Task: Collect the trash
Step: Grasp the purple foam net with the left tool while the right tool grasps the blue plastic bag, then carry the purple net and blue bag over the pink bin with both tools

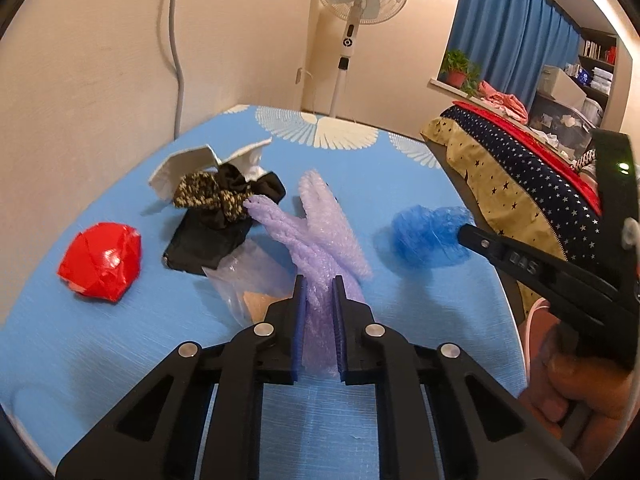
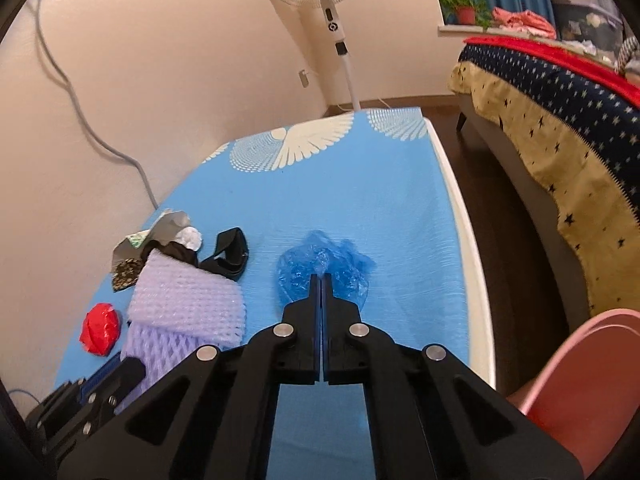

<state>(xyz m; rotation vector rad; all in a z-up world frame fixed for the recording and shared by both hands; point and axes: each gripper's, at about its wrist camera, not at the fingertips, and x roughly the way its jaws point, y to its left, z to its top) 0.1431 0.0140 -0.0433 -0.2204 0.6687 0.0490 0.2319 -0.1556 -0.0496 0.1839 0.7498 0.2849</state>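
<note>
My left gripper (image 1: 319, 282) is shut on a purple foam net sleeve (image 1: 320, 224), which rises between its pads; the sleeve also shows in the right wrist view (image 2: 188, 304). My right gripper (image 2: 321, 278) is shut on a crumpled blue plastic bag (image 2: 320, 268) on the blue table; in the left wrist view its tip touches that bag (image 1: 428, 236). A red crumpled wrapper (image 1: 102, 260) lies at the left. Black and patterned cloth scraps (image 1: 216, 208) with a white carton piece (image 1: 188, 164) lie behind it.
A clear plastic bag (image 1: 248, 280) lies under the foam sleeve. The blue table (image 2: 340, 184) ends at a white edge on the right. A bed (image 2: 560, 128) stands to the right, a standing fan (image 2: 332, 12) behind, a pink bin (image 2: 576, 380) at lower right.
</note>
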